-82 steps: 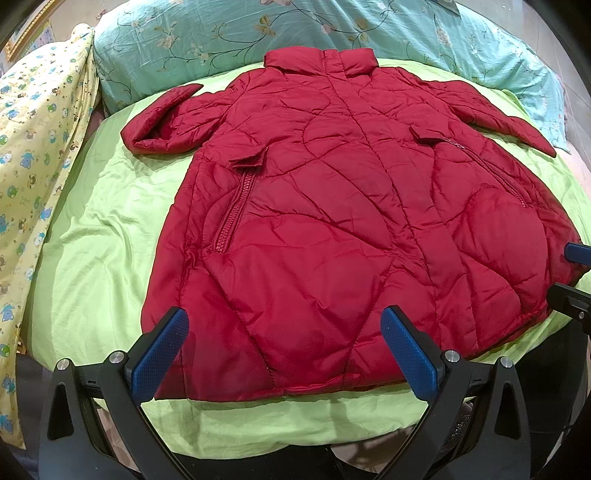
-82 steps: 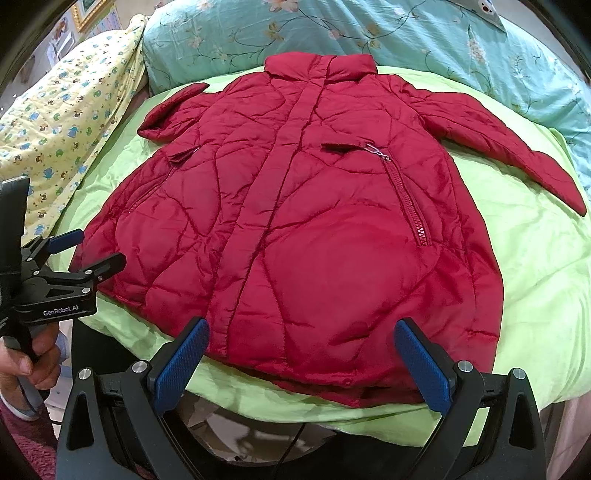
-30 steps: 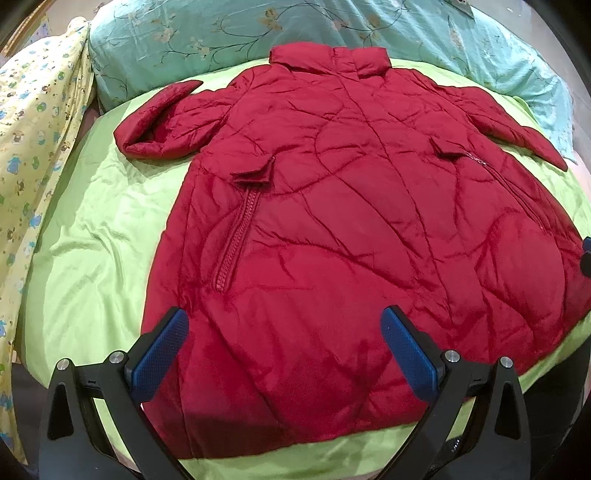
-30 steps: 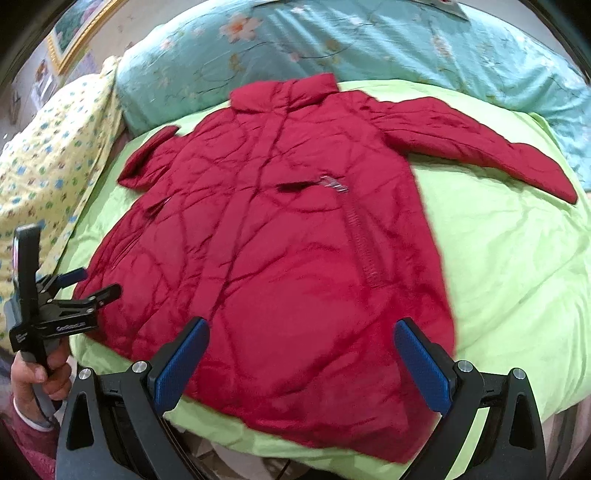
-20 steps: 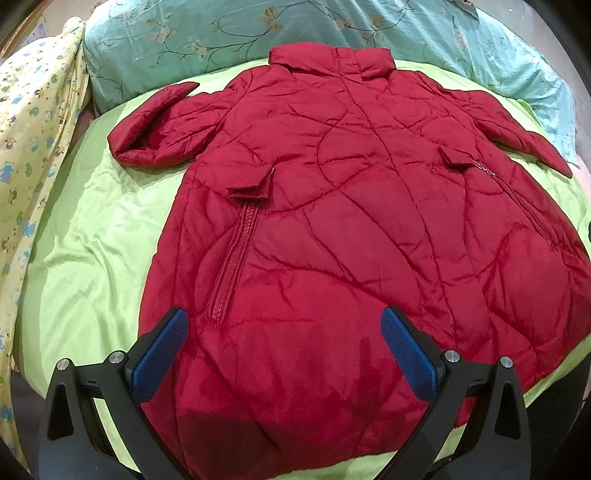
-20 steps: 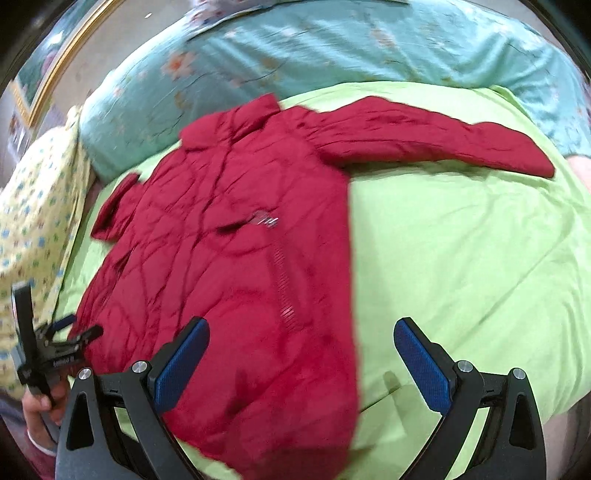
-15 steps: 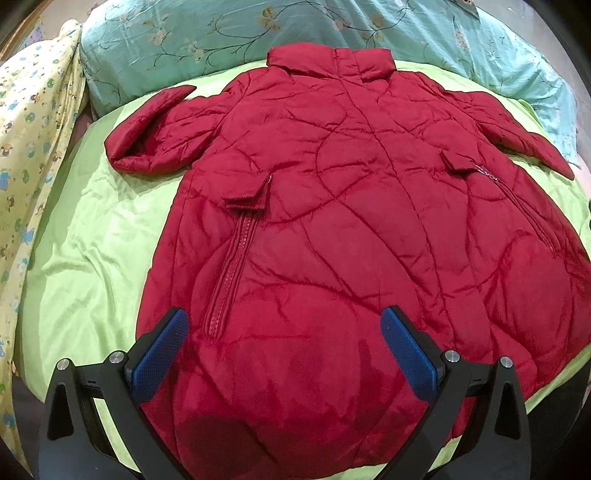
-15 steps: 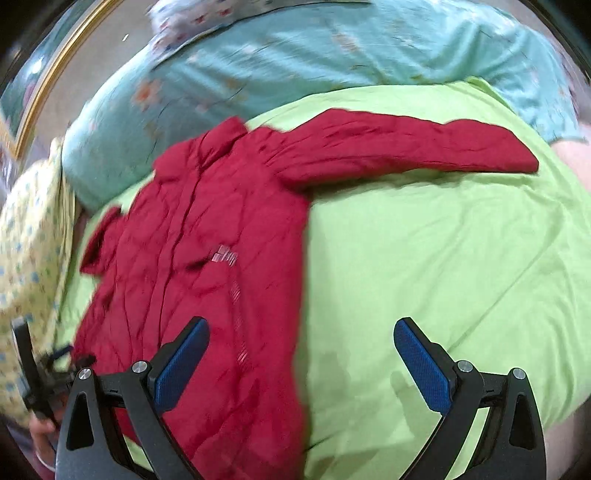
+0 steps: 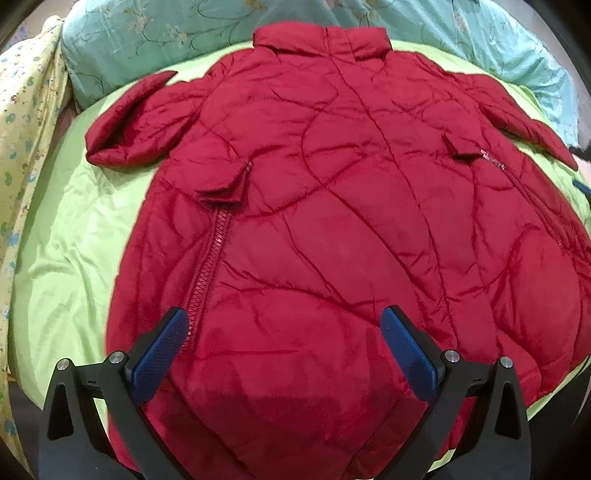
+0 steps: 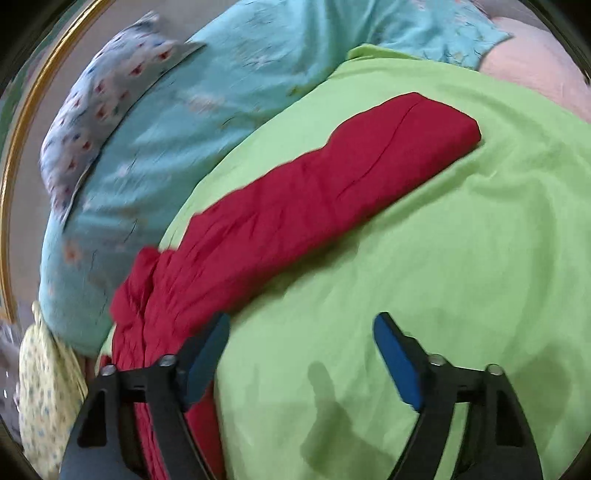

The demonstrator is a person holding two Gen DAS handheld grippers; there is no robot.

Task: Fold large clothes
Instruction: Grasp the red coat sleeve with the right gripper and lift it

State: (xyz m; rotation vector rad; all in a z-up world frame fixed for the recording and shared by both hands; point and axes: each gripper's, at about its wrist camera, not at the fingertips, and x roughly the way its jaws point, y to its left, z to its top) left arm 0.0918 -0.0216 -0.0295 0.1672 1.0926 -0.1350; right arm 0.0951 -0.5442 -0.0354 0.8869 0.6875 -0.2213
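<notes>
A red quilted coat lies flat, front up, on a green sheet, collar at the far side. Its left sleeve is bent back on itself. My left gripper is open and empty, above the coat's lower hem. In the right wrist view the coat's right sleeve stretches out over the green sheet. My right gripper is open and empty, over the sheet just below that sleeve, its left finger by the coat's side.
A teal flowered pillow lies behind the collar and shows in the right wrist view. A yellow patterned cloth hangs at the left. A pink surface lies past the sheet's far right edge.
My right gripper has swung right and forward, from facing the coat's body to the outstretched right sleeve. My left gripper has moved forward over the hem. Both stay open.
</notes>
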